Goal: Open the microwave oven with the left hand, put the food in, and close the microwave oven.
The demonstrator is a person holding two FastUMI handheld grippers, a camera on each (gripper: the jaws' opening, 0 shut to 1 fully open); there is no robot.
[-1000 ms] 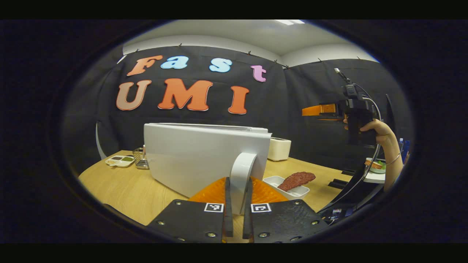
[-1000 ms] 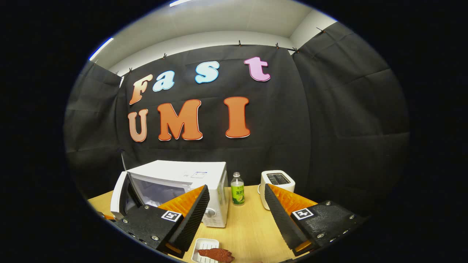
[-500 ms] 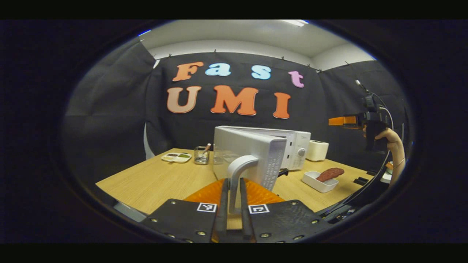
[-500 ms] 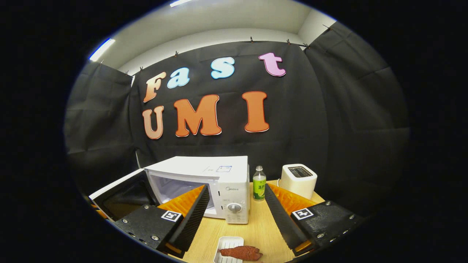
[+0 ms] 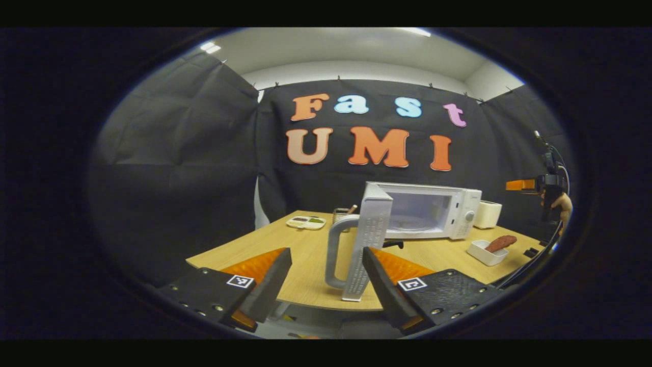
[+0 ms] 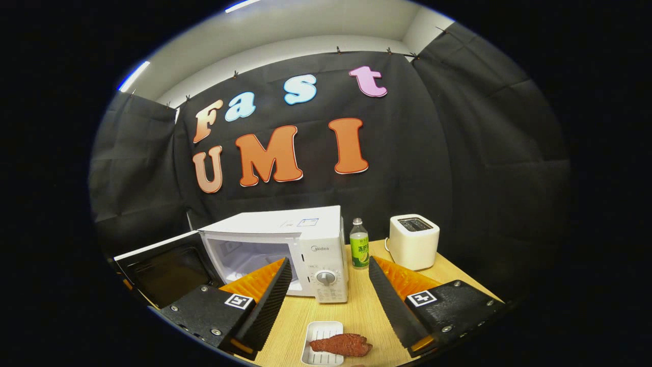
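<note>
Microwave: the white box-shaped microwave oven point(image 6: 285, 250) stands on the light wooden table point(image 6: 351, 316), toward its far left side, with its cavity open and bare inside.
Door: the white microwave door point(image 5: 369, 239) is swung wide open; in the left gripper view it stands edge-on at the near table edge, its curved grey handle point(image 5: 336, 250) facing left.
Left gripper: the left gripper point(image 5: 326, 267) is released, its fingers spread wide; the handle shows between them without touching either one.
Right gripper: the right gripper point(image 6: 328, 283) is also spread open and grasps nothing; it hangs above the near part of the table. In the left gripper view it appears at far right, held by a hand point(image 5: 563, 204).
Food: the reddish-brown piece of meat point(image 6: 340, 345) lies in a small white rectangular tray point(image 6: 318, 334) on the table, near and right of the microwave front, outside the oven.
Behind: a green-labelled clear bottle point(image 6: 358, 250) stands just right of the microwave, and a cream toaster point(image 6: 413, 240) stands farther right.
Far left: a white divided dish point(image 5: 304, 222) and a small clear holder point(image 5: 341, 215) sit at the table's far side.
</note>
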